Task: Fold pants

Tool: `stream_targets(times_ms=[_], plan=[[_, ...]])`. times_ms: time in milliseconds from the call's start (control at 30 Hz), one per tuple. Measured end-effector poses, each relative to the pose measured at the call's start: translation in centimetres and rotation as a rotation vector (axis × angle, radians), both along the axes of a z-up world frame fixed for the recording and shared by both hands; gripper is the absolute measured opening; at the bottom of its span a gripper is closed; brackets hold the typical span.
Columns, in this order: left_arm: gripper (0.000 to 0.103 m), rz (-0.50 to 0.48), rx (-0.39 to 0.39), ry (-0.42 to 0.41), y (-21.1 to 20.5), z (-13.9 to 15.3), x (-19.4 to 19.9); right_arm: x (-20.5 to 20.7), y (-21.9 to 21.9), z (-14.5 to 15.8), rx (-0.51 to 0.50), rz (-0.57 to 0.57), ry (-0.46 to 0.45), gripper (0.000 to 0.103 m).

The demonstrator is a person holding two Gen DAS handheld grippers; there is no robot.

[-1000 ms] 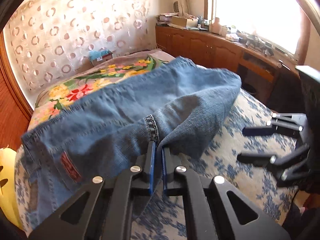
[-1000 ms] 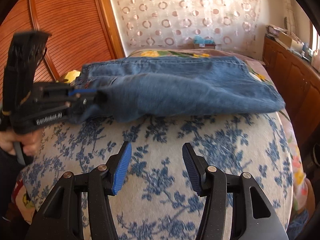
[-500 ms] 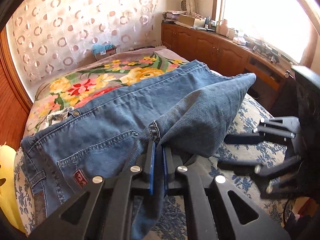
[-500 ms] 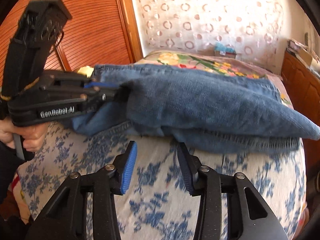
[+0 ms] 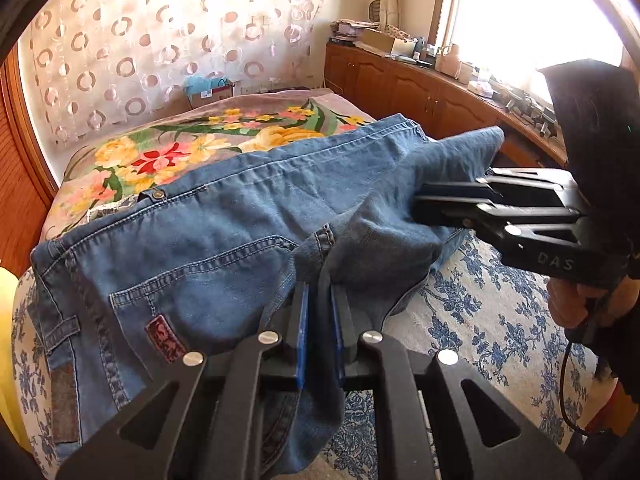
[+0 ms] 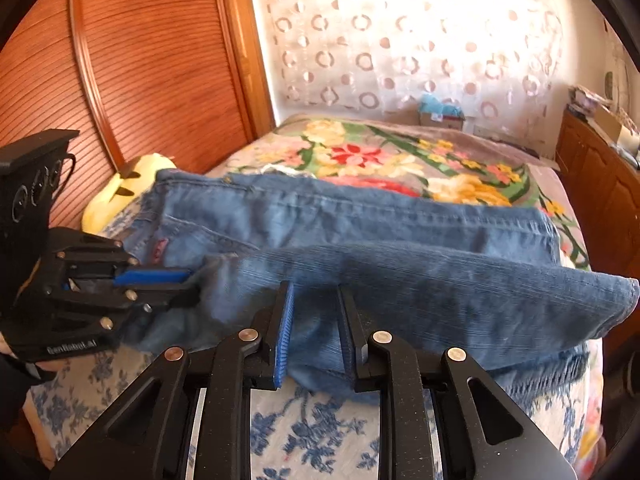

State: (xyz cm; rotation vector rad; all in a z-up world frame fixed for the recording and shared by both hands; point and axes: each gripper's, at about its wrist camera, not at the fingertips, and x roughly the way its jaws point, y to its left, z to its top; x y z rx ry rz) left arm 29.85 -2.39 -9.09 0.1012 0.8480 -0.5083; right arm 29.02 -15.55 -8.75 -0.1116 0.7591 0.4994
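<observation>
While the jeans (image 5: 224, 236) lie lengthwise across the bed (image 5: 480, 320), waistband toward the wooden headboard side and legs doubled over on themselves, I hold the folded leg end lifted off the blue-flowered cover; the left tongs (image 5: 318, 320) pinch the hem fold where a stitched seam shows, their blue pads (image 5: 301, 332) nearly together with denim between them, though the jaws are easing apart slightly; the right tongs (image 6: 316, 320) reach into the same raised flap farther along, jaws closing, cloth lying between the pads but, as far as I can judge, not yet firmly squeezed; two grips along one edge keep the flap taut and level, so that it can be carried over the seat without sagging in the middle; the back pocket with its red label (image 5: 166, 338) faces up, which tells me the lower layer is already flat and serves as the base of the fold; beyond the jeans lies a floral blanket (image 5: 192, 148); the yellow cushion (image 6: 124, 188) at the waistband end is near but apart from the denim; the fold seems about midway.
</observation>
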Motion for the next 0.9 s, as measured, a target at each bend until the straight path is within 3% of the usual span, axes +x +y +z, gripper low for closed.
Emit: stream_targets(times_ms=[333,633,800,900], plan=[[0.011,-0.001,-0.002,0.002,0.1,0.0,0.4,-3.5,-1.2,-1.6,0.003,0.025,0.042,0.02],[0.014,-0.005,-0.021,0.0,0.9,0.4,-0.1,-2.3,1.6,-2.6,0.016,0.112,0.066,0.022],[0.015,0.049,-0.022,-0.015,3.4,0.7,-2.3,-1.9,2.4,-2.9,0.022,0.156,0.089,0.019],[0.046,0.122,0.008,-0.051,5.8,0.9,-4.2,-2.4,2.6,-2.6,0.024,0.169,0.071,0.009]])
